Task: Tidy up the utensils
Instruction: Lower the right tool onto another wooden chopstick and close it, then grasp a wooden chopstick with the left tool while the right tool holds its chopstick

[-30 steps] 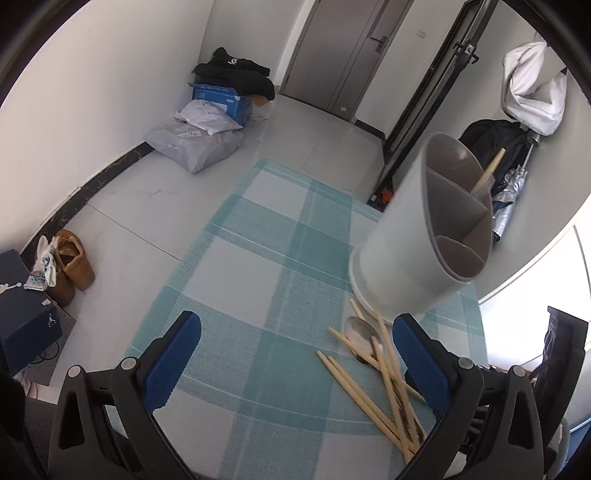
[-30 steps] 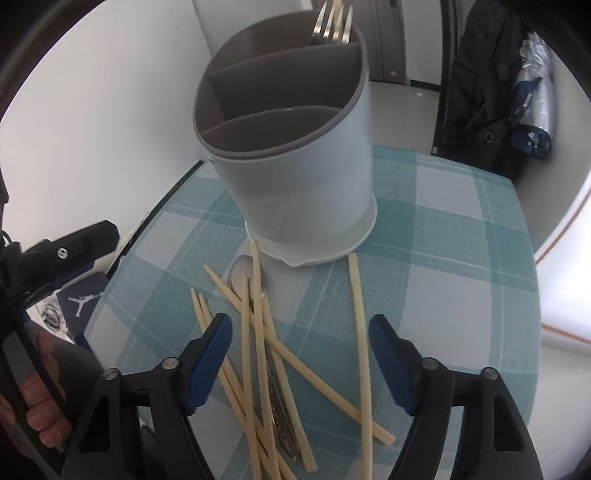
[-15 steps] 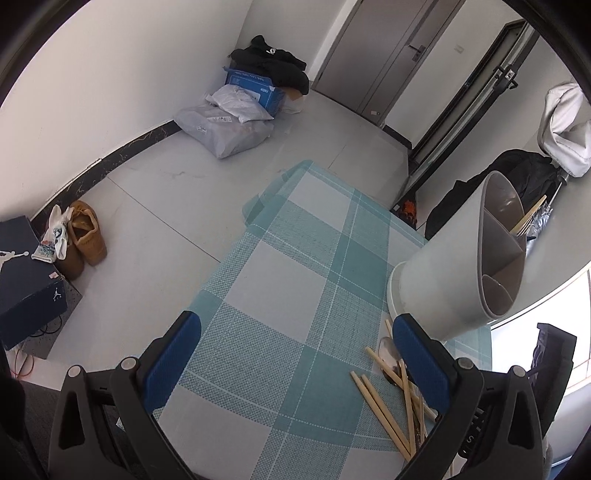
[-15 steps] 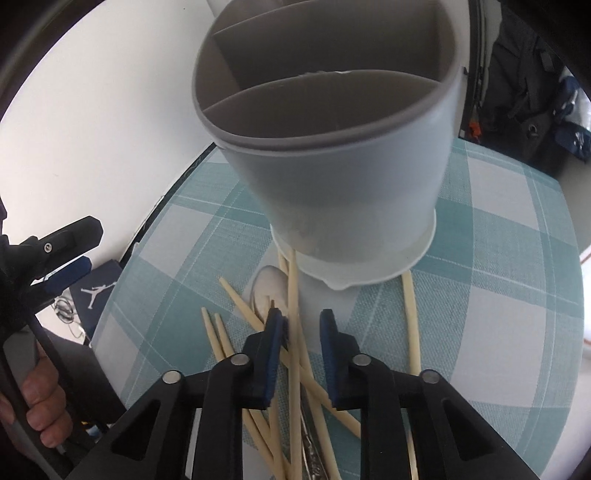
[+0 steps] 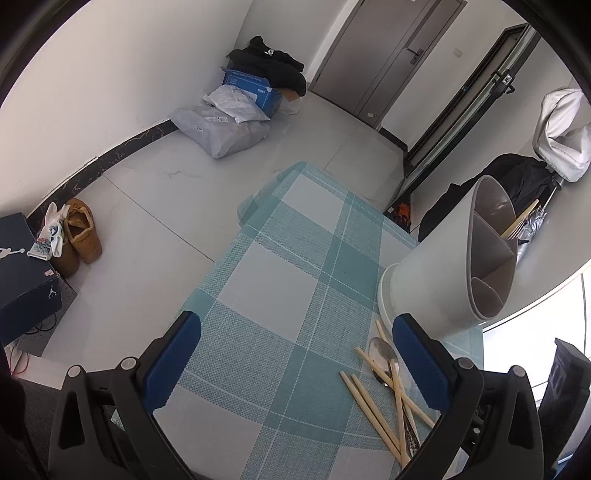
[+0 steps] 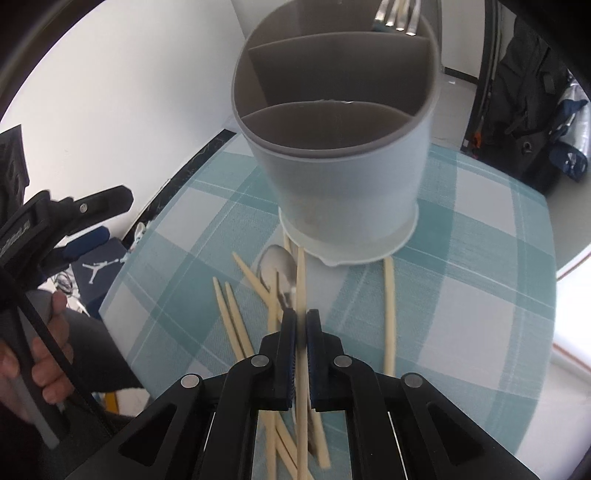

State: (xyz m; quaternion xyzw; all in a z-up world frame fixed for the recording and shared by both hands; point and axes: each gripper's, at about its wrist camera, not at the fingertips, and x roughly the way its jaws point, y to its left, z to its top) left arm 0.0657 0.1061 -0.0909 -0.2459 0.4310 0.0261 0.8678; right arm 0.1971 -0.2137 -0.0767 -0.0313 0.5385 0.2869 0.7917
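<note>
A white utensil holder (image 6: pixel 343 147) with three grey compartments stands on the checked tablecloth; it also shows in the left wrist view (image 5: pixel 454 273). Forks (image 6: pixel 397 18) stand in its far compartment. My right gripper (image 6: pixel 301 317) is shut on one wooden chopstick (image 6: pixel 301 280), which points at the holder's base. Several more chopsticks (image 6: pixel 236 317) and a metal spoon (image 6: pixel 279 269) lie on the cloth in front of the holder. My left gripper (image 5: pixel 295 354) is open and empty, to the left of the pile (image 5: pixel 384 395).
The teal checked tablecloth (image 5: pixel 280 280) covers a small table with its edges close on all sides. A single chopstick (image 6: pixel 388 306) lies to the right of the pile. On the floor are shoes (image 5: pixel 79 236), a dark box (image 5: pixel 22 273) and bags (image 5: pixel 225 125).
My right gripper has closed on a chopstick and lifted back a little from the holder. My left gripper has drawn back and to the left, still open.
</note>
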